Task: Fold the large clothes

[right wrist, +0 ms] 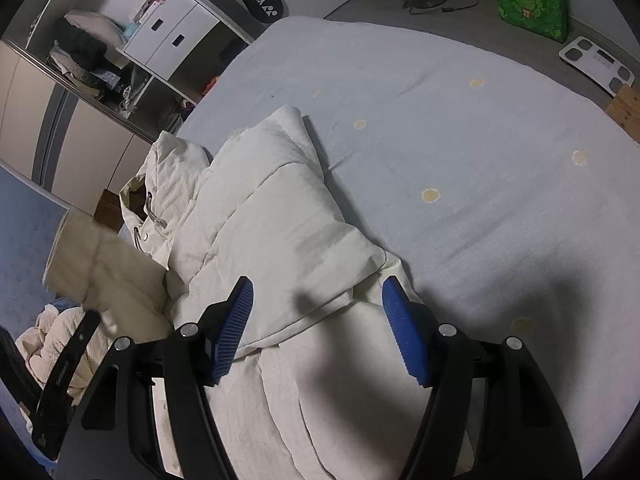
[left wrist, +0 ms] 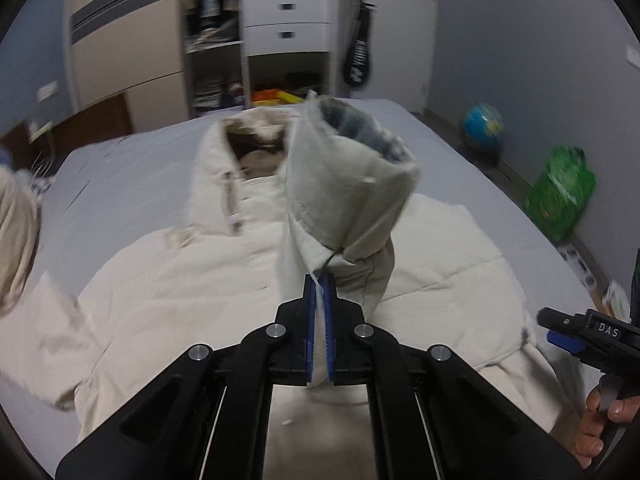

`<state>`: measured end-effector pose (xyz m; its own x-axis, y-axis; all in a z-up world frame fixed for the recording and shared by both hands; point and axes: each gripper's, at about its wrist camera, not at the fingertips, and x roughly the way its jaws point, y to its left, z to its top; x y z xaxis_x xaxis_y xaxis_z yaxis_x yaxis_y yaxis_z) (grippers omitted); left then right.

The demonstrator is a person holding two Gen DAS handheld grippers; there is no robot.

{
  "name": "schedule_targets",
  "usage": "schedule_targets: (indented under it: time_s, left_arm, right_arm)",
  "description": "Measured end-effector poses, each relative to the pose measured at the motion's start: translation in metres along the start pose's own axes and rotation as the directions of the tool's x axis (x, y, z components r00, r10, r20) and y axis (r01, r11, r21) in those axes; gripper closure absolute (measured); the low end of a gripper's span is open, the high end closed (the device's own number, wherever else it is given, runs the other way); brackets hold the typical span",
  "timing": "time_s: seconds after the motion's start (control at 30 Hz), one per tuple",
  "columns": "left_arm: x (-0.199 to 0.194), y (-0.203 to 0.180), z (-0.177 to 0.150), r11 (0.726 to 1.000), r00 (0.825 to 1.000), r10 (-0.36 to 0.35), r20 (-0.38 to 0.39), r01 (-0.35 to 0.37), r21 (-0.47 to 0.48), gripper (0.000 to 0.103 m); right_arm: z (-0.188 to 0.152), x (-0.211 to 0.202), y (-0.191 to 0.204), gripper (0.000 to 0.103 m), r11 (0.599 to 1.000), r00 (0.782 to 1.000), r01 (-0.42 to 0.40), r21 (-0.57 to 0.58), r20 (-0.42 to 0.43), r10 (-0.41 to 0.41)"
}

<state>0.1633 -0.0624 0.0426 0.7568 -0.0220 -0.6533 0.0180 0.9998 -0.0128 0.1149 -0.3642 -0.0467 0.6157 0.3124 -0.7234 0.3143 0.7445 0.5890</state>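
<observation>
A cream padded jacket [left wrist: 180, 300] lies spread on the light blue bed [left wrist: 120, 160], its hood [left wrist: 248, 136] toward the far end. My left gripper [left wrist: 319, 280] is shut on one sleeve [left wrist: 344, 200], which stands lifted above the jacket's body with its cuff opening up. In the right wrist view the same sleeve [right wrist: 108, 272] hangs blurred at the left, above the left gripper's black body [right wrist: 68, 368]. My right gripper [right wrist: 319, 288] stands open over the jacket [right wrist: 272, 220], near a folded edge, with nothing pinched between its blue pads [right wrist: 236, 328]. A hand [left wrist: 600, 420] holds the right gripper [left wrist: 560, 330].
Beyond the bed stand a wardrobe [left wrist: 120, 40] and white drawers [left wrist: 286, 20]. A globe [left wrist: 482, 124], a green bag [left wrist: 560, 192] and a white scale [right wrist: 596, 64] sit on the floor at the right. More cream fabric [right wrist: 60, 340] is bunched at the left.
</observation>
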Motion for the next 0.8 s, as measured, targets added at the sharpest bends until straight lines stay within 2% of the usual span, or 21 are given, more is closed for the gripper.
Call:
schedule_targets:
  time_s: [0.13,0.33,0.4,0.47,0.53,0.6,0.7,0.8]
  left_arm:
    - [-0.008,0.029,-0.014,0.997,0.999,0.037,-0.010,-0.038,-0.066,0.098]
    - [0.001,0.065,-0.032,0.986,0.995,0.066,-0.074,-0.076,-0.148,0.097]
    - [0.007,0.079,-0.039,0.975,0.990,0.072,-0.118,-0.094,-0.199,0.093]
    - [0.011,0.095,-0.046,0.959,0.984,0.081,-0.160,-0.121,-0.256,0.093]
    - [0.014,0.108,-0.052,0.946,0.977,0.093,-0.194,-0.148,-0.289,0.082]
    - [0.012,0.119,-0.061,0.933,0.970,0.109,-0.219,-0.176,-0.315,0.056]
    - [0.003,0.137,-0.072,0.920,0.964,0.121,-0.235,-0.198,-0.339,0.037]
    - [-0.006,0.152,-0.078,0.909,0.962,0.125,-0.241,-0.209,-0.361,0.027]
  right_arm:
    - [-0.001,0.000,0.004,0.039,1.000,1.000,0.007,-0.019,0.002,-0.007]
    - [-0.003,-0.002,0.010,0.039,0.998,1.000,0.023,-0.050,0.007,-0.022]
    - [-0.003,-0.002,0.013,0.039,0.998,1.000,0.024,-0.065,0.013,-0.023]
    - [-0.004,-0.002,0.015,0.039,0.996,1.000,0.029,-0.080,0.015,-0.028]
    - [-0.005,-0.002,0.017,0.039,0.995,0.999,0.036,-0.090,0.015,-0.034]
    - [-0.006,-0.001,0.018,0.039,0.994,0.999,0.041,-0.097,0.013,-0.040]
    - [-0.007,-0.001,0.020,0.039,0.993,0.999,0.046,-0.108,0.014,-0.045]
    - [-0.009,0.000,0.023,0.039,0.991,0.999,0.051,-0.127,0.015,-0.049]
